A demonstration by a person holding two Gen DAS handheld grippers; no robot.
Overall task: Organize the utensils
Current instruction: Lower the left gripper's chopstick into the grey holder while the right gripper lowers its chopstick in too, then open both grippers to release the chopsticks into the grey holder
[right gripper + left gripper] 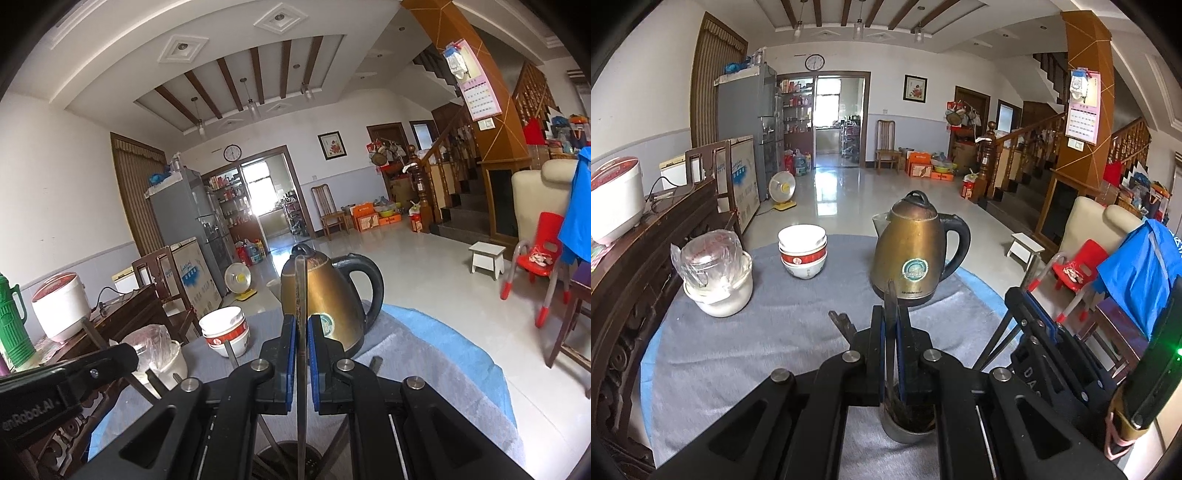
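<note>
In the left wrist view my left gripper (pixel 891 314) is shut on a dark chopstick (pixel 891 291) that stands upright. Its lower end reaches into a metal cup (pixel 908 430) directly beneath the jaws. More dark chopsticks (pixel 841 322) poke up to the left of the fingers. My right gripper (pixel 1034 317) shows at the right with sticks slanting below it. In the right wrist view my right gripper (pixel 302 321) is shut on a thin brown chopstick (pixel 302 280), held upright over the dark mouth of the cup (pixel 284 458). The left gripper (pixel 123 354) shows at the left edge.
A brass kettle (pixel 916 254) stands just beyond both grippers on the grey tablecloth (pixel 738 350). Stacked white bowls (pixel 802 251) and a white jar under a plastic bag (pixel 716 280) sit at the left. A dark wooden sideboard (pixel 635 258) with a rice cooker (pixel 613 199) borders the left.
</note>
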